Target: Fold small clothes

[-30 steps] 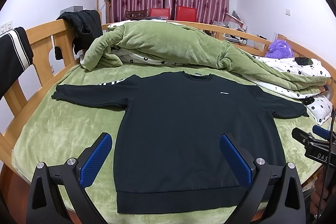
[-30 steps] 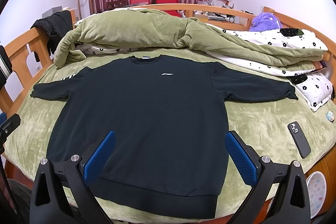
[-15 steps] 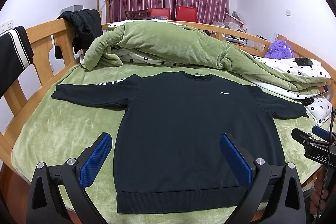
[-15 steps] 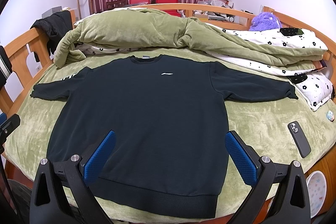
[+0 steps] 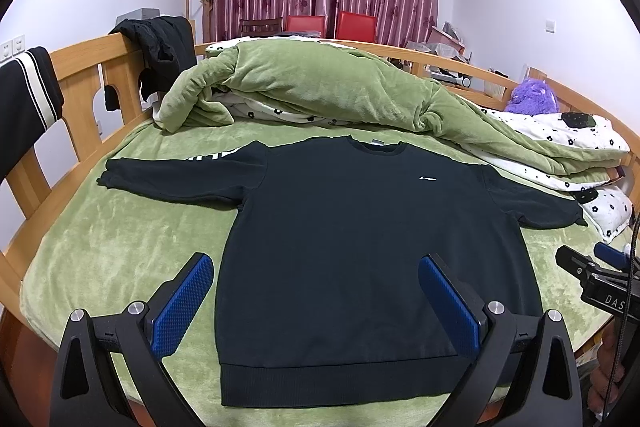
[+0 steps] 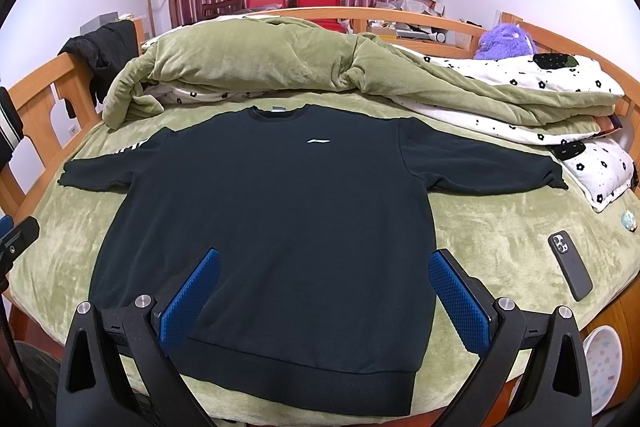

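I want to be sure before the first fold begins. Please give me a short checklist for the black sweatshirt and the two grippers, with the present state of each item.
1. Black sweatshirt lies flat, front up, on the green bed cover: ok.
2. Both sleeves spread out sideways: ok.
3. Left gripper open and holding nothing: ok.
4. Right gripper open and holding nothing: ok.
5. Phone lies apart from the sweatshirt: ok.
6. Rolled green quilt clear of the collar: cannot tell, it lies very near.
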`<state>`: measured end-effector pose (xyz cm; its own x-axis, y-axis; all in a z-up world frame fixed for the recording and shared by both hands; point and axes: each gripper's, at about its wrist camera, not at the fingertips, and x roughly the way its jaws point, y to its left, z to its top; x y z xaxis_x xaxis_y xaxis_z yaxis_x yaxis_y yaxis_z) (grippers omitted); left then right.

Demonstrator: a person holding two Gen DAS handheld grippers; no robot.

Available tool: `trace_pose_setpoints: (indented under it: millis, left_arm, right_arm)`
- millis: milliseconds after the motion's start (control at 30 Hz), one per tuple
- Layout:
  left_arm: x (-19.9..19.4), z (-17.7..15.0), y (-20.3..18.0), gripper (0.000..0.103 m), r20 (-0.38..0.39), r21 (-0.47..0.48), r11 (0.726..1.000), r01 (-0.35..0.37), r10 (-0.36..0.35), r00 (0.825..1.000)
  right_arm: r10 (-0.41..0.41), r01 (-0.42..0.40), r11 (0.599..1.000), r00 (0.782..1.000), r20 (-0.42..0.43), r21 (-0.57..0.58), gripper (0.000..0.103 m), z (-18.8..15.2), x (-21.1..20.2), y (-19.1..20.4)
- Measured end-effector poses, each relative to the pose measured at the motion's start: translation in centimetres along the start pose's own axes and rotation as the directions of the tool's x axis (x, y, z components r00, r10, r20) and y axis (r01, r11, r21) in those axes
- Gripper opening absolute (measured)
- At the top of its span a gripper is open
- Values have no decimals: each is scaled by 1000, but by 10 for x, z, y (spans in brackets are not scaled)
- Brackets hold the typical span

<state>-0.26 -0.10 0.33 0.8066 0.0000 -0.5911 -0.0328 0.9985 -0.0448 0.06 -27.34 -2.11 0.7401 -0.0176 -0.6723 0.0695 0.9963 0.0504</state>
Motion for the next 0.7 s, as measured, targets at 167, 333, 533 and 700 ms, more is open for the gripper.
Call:
trace_pose_setpoints:
  millis: [167, 333, 533, 700]
  left_arm:
    - [0, -4, 3, 103, 25, 25, 1000, -18, 17, 1000]
    - [8, -11, 5, 103, 62, 36, 998, -45, 43, 997]
    - [27, -14, 15, 103, 41, 41, 996, -84, 82, 996]
    - [41, 0, 42, 103, 5, 7, 996, -84, 84, 996]
  right_arm:
    - [49, -49, 999, 999, 24, 7, 102, -4, -1, 7]
    - [82, -81, 997, 996, 45, -10, 102, -8, 1, 11]
    - [68, -64, 995, 997, 46, -75, 102, -12, 11, 14]
    - [51, -51, 996, 999, 8, -76, 102, -13, 28, 9]
